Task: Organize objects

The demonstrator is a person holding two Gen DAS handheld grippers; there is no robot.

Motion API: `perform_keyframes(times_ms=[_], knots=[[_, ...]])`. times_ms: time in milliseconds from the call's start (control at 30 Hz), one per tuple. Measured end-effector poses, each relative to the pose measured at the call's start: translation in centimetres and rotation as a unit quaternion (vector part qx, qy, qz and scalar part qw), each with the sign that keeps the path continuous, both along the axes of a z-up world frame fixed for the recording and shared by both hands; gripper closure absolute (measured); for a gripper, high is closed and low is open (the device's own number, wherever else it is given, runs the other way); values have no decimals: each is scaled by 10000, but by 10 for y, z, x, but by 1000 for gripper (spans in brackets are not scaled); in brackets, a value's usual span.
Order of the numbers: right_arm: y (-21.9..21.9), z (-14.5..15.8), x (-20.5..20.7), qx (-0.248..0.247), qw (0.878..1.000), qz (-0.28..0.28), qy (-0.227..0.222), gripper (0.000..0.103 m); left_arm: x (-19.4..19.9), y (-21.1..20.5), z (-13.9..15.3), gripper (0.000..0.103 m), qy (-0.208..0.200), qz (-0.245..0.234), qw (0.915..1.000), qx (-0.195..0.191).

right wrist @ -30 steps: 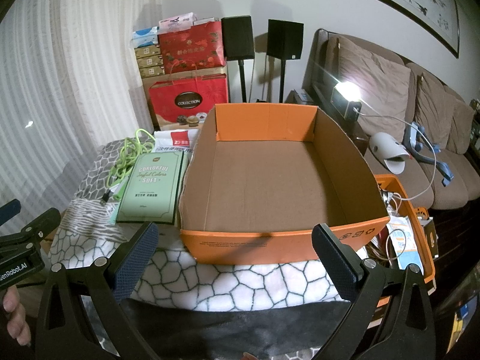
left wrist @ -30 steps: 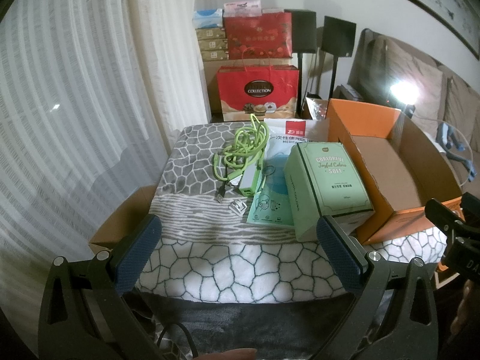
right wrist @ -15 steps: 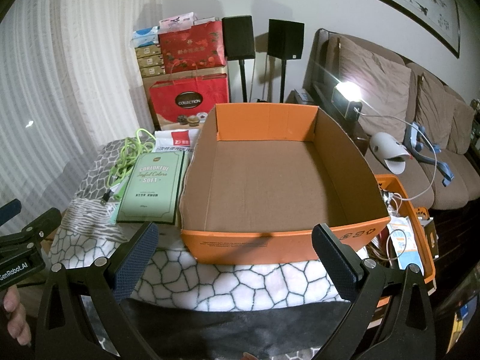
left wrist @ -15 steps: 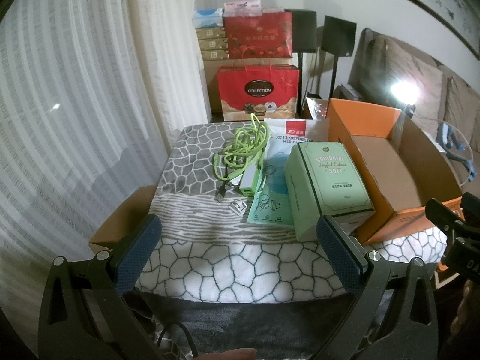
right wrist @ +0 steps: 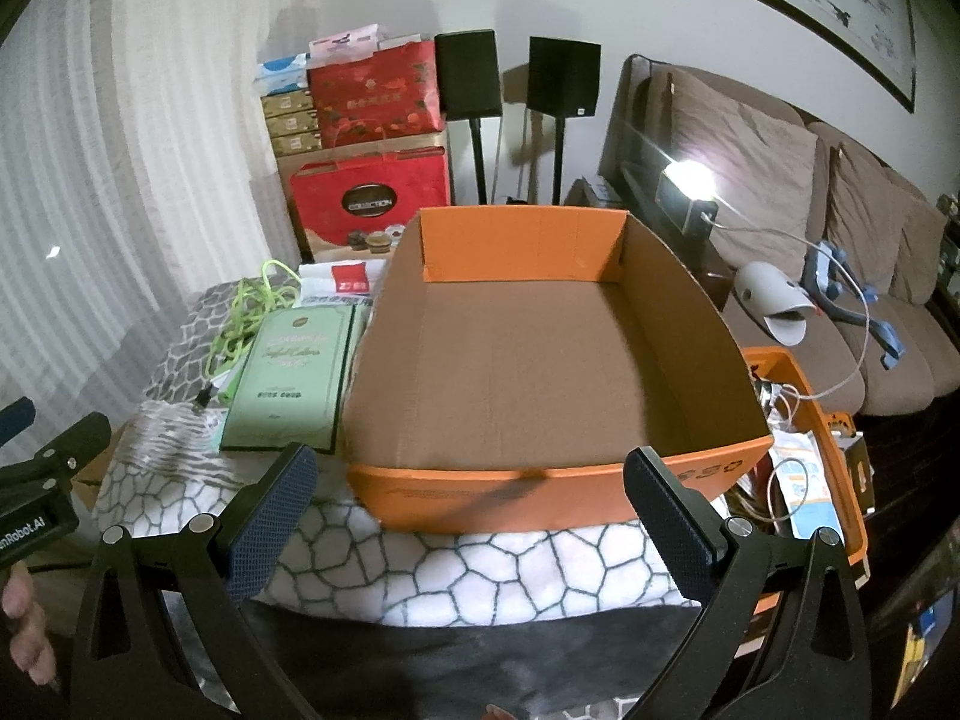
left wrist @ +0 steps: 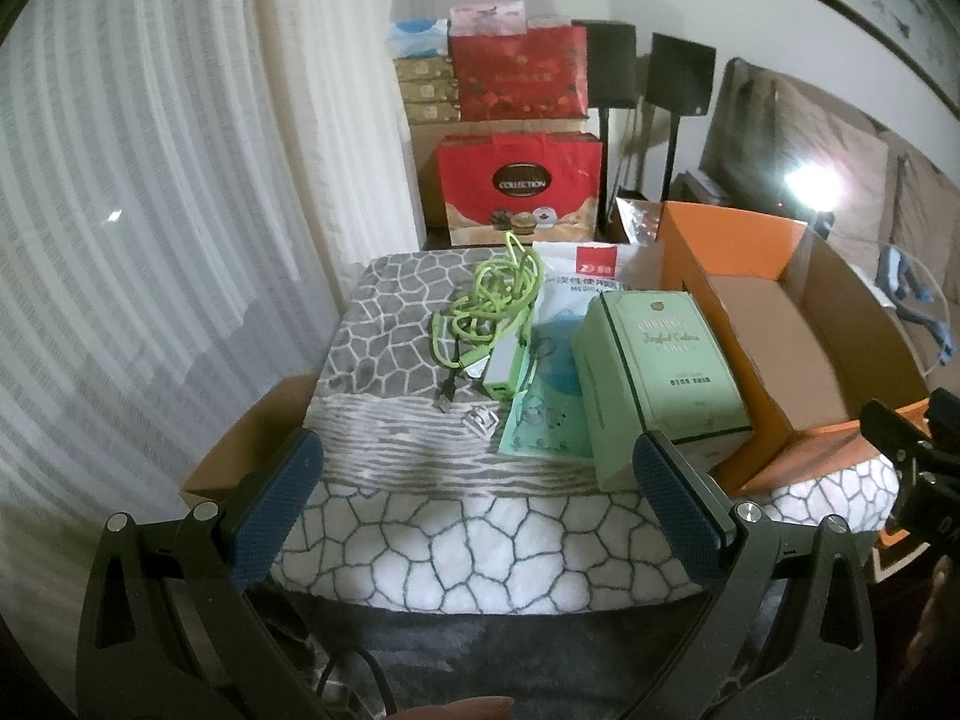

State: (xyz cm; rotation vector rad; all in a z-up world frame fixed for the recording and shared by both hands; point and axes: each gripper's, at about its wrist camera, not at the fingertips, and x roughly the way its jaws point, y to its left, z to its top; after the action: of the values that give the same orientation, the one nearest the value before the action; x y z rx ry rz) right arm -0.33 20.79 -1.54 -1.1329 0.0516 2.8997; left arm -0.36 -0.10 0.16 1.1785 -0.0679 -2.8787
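Behind table, red bag (left wrist: 519,186) reading "COLLECTION", left hand-held gripper (left wrist: 480,504) apart, right hand-held gripper (right wrist: 468,510) apart

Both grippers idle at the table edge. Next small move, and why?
Probably ease the left gripper forward onto the green box. Both grippers hang open and hold nothing, the orange carton is bare inside, and the green box is the nearest loose item, right beside the carton wall.

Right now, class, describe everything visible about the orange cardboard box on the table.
The orange cardboard box is an open, lidless tray: orange outside, plain brown inside, with nothing in it. It sits upright on the stone-patterned cloth, its front wall bearing faint print. The green box lies close against its left side.
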Motion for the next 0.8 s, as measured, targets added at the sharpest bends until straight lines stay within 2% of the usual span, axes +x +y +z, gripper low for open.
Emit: perform_keyframes(times_ms=[800], knots=[[74,-1,-31,71,9972,-741,-63,0,-42,-17,-6,0,124,190,9997,-134]])
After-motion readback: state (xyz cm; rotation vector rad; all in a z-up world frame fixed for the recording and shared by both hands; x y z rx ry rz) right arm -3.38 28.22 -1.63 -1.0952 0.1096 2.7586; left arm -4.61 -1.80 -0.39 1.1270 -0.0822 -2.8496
